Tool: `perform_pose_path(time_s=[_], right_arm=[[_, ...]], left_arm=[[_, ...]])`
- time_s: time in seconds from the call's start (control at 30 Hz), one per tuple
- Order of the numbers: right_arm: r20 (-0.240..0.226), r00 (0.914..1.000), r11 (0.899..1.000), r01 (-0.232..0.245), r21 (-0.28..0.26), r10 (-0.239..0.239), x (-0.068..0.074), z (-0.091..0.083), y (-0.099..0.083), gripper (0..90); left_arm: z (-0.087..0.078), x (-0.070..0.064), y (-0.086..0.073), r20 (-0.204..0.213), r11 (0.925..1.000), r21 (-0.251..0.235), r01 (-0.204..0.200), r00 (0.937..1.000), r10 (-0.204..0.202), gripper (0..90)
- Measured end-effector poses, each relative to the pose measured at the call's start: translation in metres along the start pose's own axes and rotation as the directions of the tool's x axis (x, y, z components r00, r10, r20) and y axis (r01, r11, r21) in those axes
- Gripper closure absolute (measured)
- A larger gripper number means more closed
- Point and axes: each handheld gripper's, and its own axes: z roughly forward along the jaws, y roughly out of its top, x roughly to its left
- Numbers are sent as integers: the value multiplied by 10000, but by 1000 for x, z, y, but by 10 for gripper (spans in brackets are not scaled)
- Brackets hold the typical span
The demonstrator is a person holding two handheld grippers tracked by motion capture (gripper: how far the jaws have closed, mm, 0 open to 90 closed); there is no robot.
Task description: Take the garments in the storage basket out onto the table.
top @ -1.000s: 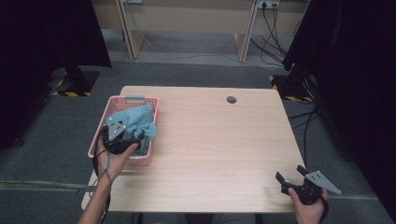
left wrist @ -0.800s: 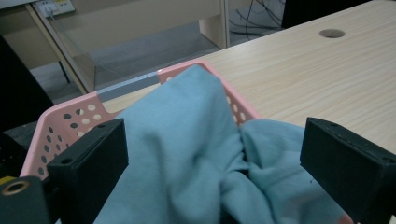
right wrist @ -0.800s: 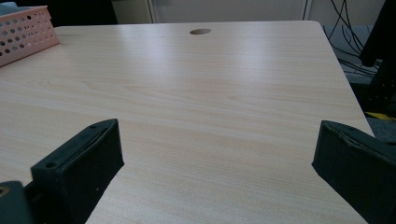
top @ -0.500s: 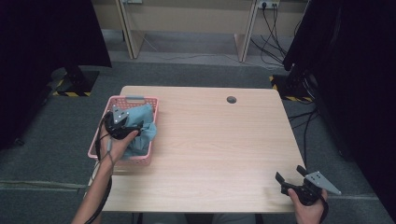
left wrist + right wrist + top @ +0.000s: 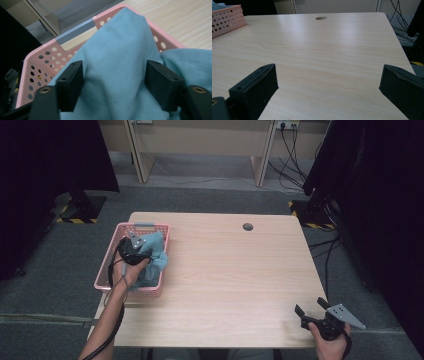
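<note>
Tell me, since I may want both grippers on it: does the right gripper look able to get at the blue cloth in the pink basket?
Probably yes: bare table lies between the right gripper and the pink basket. The blue cloth rises above the rim, though the left gripper already straddles one fold.

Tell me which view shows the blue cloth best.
The left gripper view: the blue cloth bulges between the open left gripper. The high view shows it small in the pink basket; the right gripper view catches a corner.
</note>
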Motion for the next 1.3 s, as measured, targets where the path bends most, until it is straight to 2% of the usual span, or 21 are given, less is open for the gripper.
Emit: perform_pose_path(time_s=[0.07,0.17,0.23,0.33,0.47,0.57,0.7,0.77,0.87,1.0,1.07,1.1,1.2,1.3], right_arm=[[-15,10000,10000,4,0,-4,0,0,0,16],[-31,10000,10000,17,-16,-17,0,0,0,16],[-39,10000,10000,9,-32,-9,0,0,0,16],[-65,10000,10000,12,-52,-12,0,-1,0,16],[-92,10000,10000,-29,-49,29,0,-1,0,16],[-102,9999,10000,-59,-53,58,0,-1,0,16],[-116,9999,9999,-62,-84,61,0,-1,0,16],[-114,9999,9999,-69,-86,68,0,-1,0,16],[-119,9999,10000,-63,-76,62,0,-1,0,16],[-131,9999,9999,-85,-72,84,0,-1,0,16],[-131,9999,9999,-88,-87,86,0,-1,0,16],[-130,9999,9999,-91,-96,89,0,-1,0,16],[-129,9999,9999,-101,-86,100,0,-1,0,16],[-141,9999,9999,-95,-86,94,0,-1,0,15]], left_arm=[[0,-1,0,2,10000,5,-57,10000,57,428],[1,-4,-3,86,9993,-71,-364,9993,365,598],[1,-5,-4,67,9991,-123,-405,9992,406,669],[0,-6,-5,75,9988,-259,-425,9991,427,710],[-3,-6,-7,182,9953,-696,-670,9975,684,720],[-8,-4,-10,102,9923,-1167,-419,9990,434,723],[-19,-1,-10,-37,9786,-2056,-83,10000,77,729],[-25,1,-9,-42,9698,-2436,134,9999,-149,729],[-35,3,-6,-72,9483,-3149,396,9990,-441,728],[-47,6,1,-153,9239,-3788,545,9978,-651,728],[-55,8,6,-244,9072,-4158,639,9964,-813,729],[-58,9,7,-258,9015,-4278,652,9961,-842,729],[-70,11,15,-235,8738,-4800,775,9946,-1011,730],[-79,13,21,-150,8532,-5149,833,9942,-1061,730]])
